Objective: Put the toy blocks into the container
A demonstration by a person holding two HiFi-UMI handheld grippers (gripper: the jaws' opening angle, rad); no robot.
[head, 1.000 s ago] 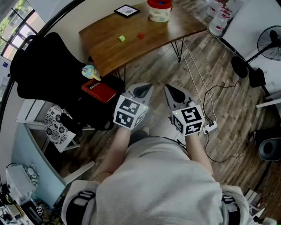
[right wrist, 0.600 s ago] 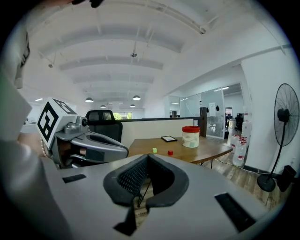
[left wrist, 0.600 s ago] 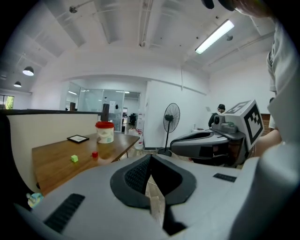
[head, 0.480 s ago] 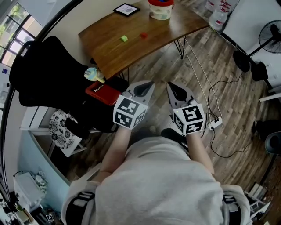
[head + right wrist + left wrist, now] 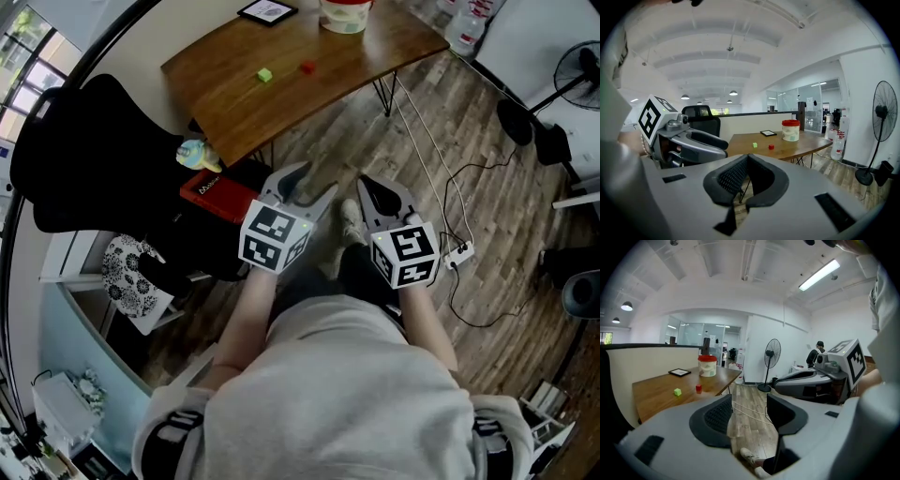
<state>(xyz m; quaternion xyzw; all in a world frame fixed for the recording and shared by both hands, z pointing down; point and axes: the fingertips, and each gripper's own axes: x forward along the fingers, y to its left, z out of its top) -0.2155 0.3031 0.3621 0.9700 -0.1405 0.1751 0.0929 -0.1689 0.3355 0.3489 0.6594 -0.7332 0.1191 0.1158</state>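
A small green block (image 5: 265,74) and a small red block (image 5: 307,67) lie apart on the wooden table (image 5: 281,108), far ahead of both grippers. The white container with a red lid (image 5: 345,14) stands at the table's far end. My left gripper (image 5: 305,185) is over the floor; its jaws have just been opening and stand open with nothing between them. Beside it, my right gripper (image 5: 375,195) is shut and empty. The left gripper view shows the green block (image 5: 677,392), red block (image 5: 698,388) and container (image 5: 707,365); the right gripper view shows the same three (image 5: 754,145), (image 5: 771,146), (image 5: 791,130).
A black office chair (image 5: 94,159) with a red book (image 5: 217,195) and a small toy (image 5: 192,153) stands left of the grippers. On the table lies a framed picture (image 5: 268,11). A cable and power strip (image 5: 459,253) cross the wooden floor; a fan (image 5: 577,75) stands at right.
The left gripper's jaws have gone from shut to open. Both grippers have edged toward the table, and the person's shoe has come into view between them.
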